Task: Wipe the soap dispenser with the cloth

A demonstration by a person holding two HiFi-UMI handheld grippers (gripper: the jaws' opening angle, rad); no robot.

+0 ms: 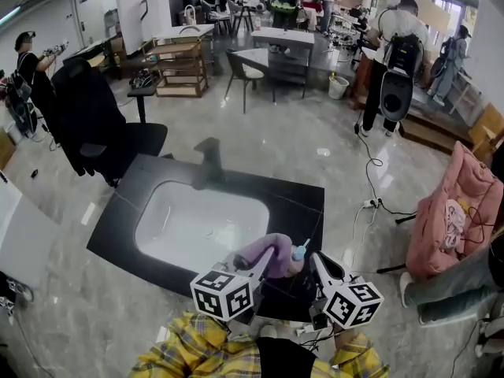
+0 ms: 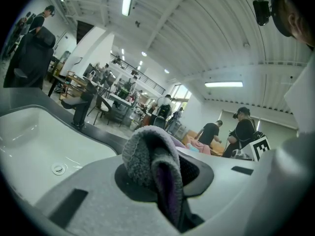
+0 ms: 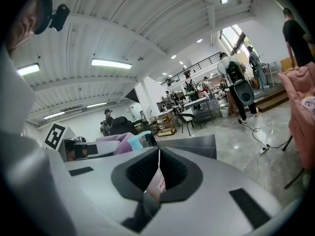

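**Cloth held to the dispenser between two grippers**

The grey-and-purple cloth (image 2: 150, 163) is pinched in the left gripper (image 1: 266, 264), with a fold bulging up above the jaws. It is laid against the left side of the dispenser (image 1: 298, 252), of which only the blue pump (image 3: 136, 141) is clearly seen. The dispenser is found between the two grippers, over the near right part of the black counter (image 1: 299, 203), just beside the white sink (image 1: 197, 219). Whether it stands on the counter cannot be told. The right gripper (image 1: 318, 263) is set just to the dispenser's right, its jaws pressed together. A pinkish sliver is seen in the seam between them; what that sliver is cannot be told.
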